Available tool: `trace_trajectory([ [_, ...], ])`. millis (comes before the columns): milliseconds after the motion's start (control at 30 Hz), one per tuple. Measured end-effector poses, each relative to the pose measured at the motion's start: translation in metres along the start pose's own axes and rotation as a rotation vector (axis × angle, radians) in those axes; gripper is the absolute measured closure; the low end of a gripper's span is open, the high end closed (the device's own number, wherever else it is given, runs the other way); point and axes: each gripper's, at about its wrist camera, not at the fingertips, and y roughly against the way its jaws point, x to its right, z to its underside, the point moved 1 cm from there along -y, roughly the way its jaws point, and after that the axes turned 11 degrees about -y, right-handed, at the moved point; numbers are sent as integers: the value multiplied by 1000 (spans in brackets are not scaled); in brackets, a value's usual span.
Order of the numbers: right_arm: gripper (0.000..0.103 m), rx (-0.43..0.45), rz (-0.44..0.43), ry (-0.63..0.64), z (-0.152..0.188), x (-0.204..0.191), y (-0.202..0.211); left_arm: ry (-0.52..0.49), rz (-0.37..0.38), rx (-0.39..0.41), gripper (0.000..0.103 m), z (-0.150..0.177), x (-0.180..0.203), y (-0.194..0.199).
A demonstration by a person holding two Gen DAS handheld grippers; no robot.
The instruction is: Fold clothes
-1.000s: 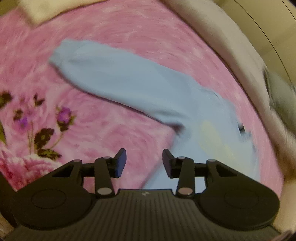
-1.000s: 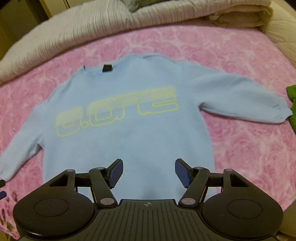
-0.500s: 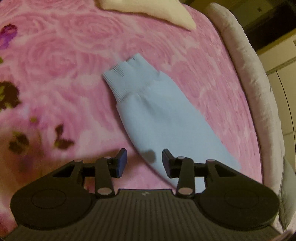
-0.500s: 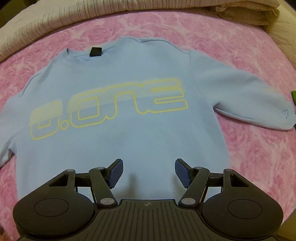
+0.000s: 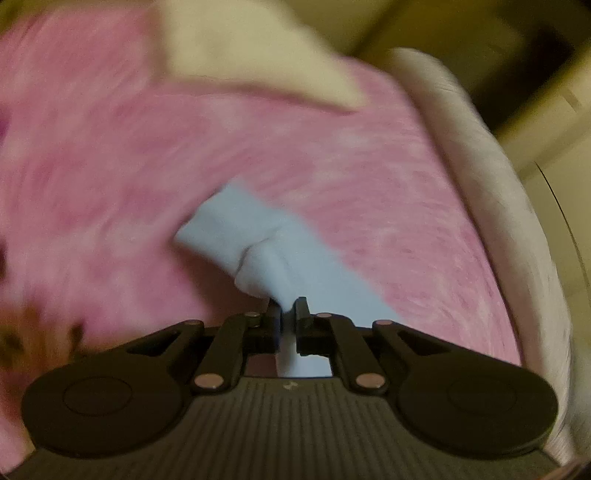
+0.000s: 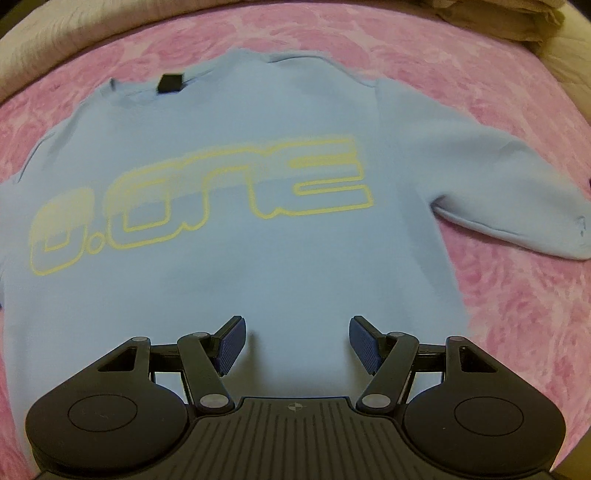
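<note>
Left gripper (image 5: pixel 287 309) pinches our sweatshirt's sleeve (image 5: pixel 266 251) near its cuff | right gripper (image 6: pixel 295 341) hovers agape above sweatshirt (image 6: pixel 236 258), spread flat on pink blanket (image 6: pixel 517 314) | step, we judge: sleeve fold | next: carry the sleeve across the body, keeping it taut.

Open pink blanket (image 5: pixel 110 155) fills the left and centre of the left wrist frame. A cream pillow (image 5: pixel 236 51) blocks the top and a pale bolster (image 5: pixel 491 192) walls the right edge. In the right wrist frame, bare blanket lies lower right, beside the light blue sweatshirt (image 6: pixel 258 273); folded bedding (image 6: pixel 517 18) crowds the upper right corner.
</note>
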Motion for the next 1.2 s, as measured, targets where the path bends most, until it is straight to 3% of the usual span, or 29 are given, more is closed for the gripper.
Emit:
trace_trajectory([
  [100, 37, 6, 3, -27, -8, 16, 2, -205, 98, 74, 100, -6, 65, 28],
  [200, 37, 18, 17, -55, -16, 32, 5, -404, 316, 84, 100, 13, 138, 61],
  [300, 37, 38, 27, -88, -24, 50, 6, -582, 586, -42, 96, 64, 205, 81],
  [400, 37, 43, -16, -117, -27, 59, 6, -659, 716, -268, 85, 134, 242, 69],
  [467, 37, 44, -57, -136, -27, 64, 5, -699, 688, -376, 86, 169, 249, 57],
  [600, 37, 46, -138, -174, -29, 73, 3, -675, 583, -508, 86, 194, 230, 37],
  [700, 37, 43, -211, -207, -30, 78, 2, -663, 497, -496, 86, 178, 209, 31],
  [833, 38, -42, -508, -362, -35, 63, -19, -669, 385, -448, 86, 153, 188, 16],
  [933, 43, -109, -638, -459, -35, 47, -42, -642, 339, -417, 86, 135, 175, 8],
  [1033, 55, -162, -689, -510, -35, 26, -64, -600, 321, -396, 86, 121, 168, 5],
  [1100, 56, -180, -698, -528, -36, 13, -76, -582, 315, -388, 86, 116, 165, 2],
  [1167, 58, -163, -679, -514, -40, 0, -84, -584, 313, -386, 86, 114, 164, 0],
  [1200, 64, -140, -675, -493, -42, -6, -85, -584, 314, -386, 86, 114, 163, -1],
])
